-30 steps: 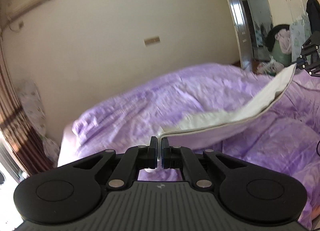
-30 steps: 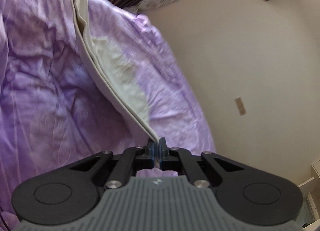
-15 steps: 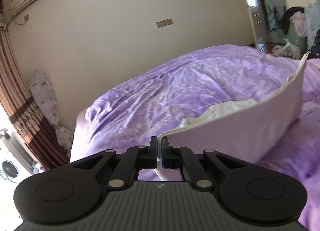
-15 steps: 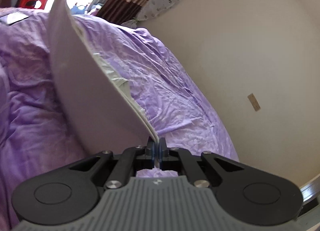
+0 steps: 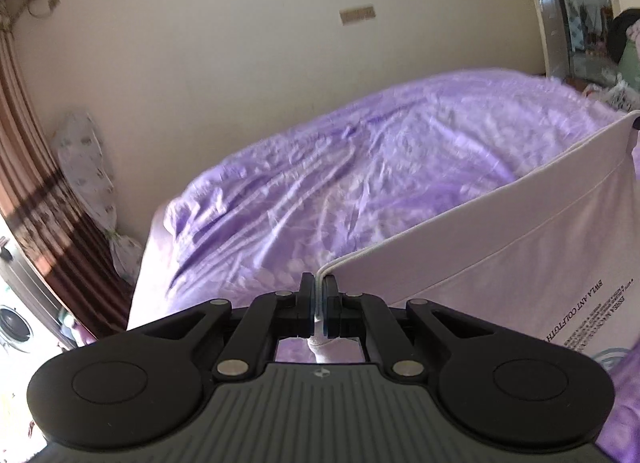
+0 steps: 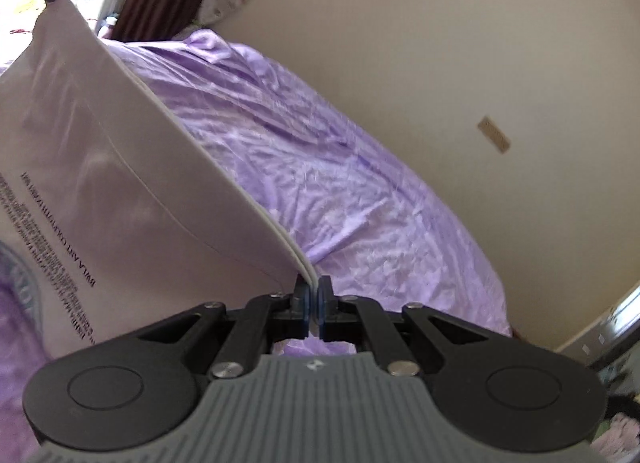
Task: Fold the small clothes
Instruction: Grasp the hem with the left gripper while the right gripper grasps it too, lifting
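The left claw (image 5: 319, 305) is closed on one corner of a white garment (image 5: 520, 263), the cloth pinched between its blue pads and a little of it hanging out below the fingers. The right claw (image 6: 313, 309) is closed on the opposite corner of the same garment (image 6: 120, 191), where two layers of the hem run into the pads.

From the left claw the garment stretches away to the right as a taut, nearly upright sheet, its top edge rising toward the far corner. From the right claw it stretches away to the left and upward in the same manner. Its lower part carries lines of small dark print and part of a round bluish graphic, seen in both views. The sheet hangs above a bed (image 5: 360, 183) covered with a crumpled purple quilt; whether its bottom edge touches the quilt cannot be told.

Count: two claws, one garment, one bed. Behind the bed stand a cream wall (image 5: 240, 63) and a brown curtain (image 5: 36, 203).
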Demonstrator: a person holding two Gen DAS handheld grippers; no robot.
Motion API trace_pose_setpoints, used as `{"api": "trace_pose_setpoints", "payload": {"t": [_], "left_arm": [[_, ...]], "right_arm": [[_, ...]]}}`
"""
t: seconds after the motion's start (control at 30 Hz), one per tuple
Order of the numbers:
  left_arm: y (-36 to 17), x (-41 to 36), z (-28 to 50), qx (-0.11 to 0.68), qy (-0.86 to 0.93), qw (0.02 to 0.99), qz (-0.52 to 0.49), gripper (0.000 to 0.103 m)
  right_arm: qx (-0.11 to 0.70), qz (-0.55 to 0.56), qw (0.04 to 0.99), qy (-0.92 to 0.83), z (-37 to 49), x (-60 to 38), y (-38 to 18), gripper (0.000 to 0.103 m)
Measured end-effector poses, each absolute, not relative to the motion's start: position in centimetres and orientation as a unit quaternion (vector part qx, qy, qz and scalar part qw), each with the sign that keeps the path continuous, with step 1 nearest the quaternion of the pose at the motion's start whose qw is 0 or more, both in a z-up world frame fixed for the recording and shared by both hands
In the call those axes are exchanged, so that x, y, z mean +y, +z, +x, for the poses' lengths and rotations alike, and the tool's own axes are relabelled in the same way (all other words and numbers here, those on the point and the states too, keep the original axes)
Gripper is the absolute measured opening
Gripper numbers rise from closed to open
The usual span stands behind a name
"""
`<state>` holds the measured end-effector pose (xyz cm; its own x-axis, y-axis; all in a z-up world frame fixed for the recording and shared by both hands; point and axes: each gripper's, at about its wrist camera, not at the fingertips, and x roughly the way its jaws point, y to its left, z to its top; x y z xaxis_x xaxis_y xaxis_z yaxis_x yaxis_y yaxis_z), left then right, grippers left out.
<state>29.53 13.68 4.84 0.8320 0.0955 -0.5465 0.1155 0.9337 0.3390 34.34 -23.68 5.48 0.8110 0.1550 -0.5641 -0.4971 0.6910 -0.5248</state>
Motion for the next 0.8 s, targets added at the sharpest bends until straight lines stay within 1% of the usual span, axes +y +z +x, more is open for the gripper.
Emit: {"api": "trace_pose_setpoints", "payload": {"t": [0.17,0.37,0.47,0.63,0.73,0.8], "left_arm": [[-1.7,15.3,36.0,0.36,-0.006,0.92,0.156,0.003],[-7.9,17.3,41.5,0.408,-0.007,0.905,0.122,0.003],[-9.8,17.9,43.4,0.42,-0.007,0.901,0.111,0.003],[-12.5,18.4,45.0,0.435,-0.005,0.895,0.096,0.003],[-12.4,18.5,44.5,0.419,0.0,0.903,0.091,0.003],[-11.2,18.6,43.6,0.399,-0.001,0.913,0.085,0.003]], "right_arm": [[0.291,-0.324,0.88,0.191,41.9,-21.8,0.1,0.0],[0.35,-0.303,0.866,0.19,49.8,-19.9,-8.0,0.0],[0.371,-0.294,0.862,0.182,52.3,-19.3,-11.3,0.0],[0.393,-0.283,0.857,0.175,53.8,-19.0,-14.8,0.0],[0.39,-0.276,0.863,0.166,53.7,-18.9,-15.5,0.0],[0.379,-0.27,0.872,0.154,53.2,-19.0,-15.1,0.0]]}}
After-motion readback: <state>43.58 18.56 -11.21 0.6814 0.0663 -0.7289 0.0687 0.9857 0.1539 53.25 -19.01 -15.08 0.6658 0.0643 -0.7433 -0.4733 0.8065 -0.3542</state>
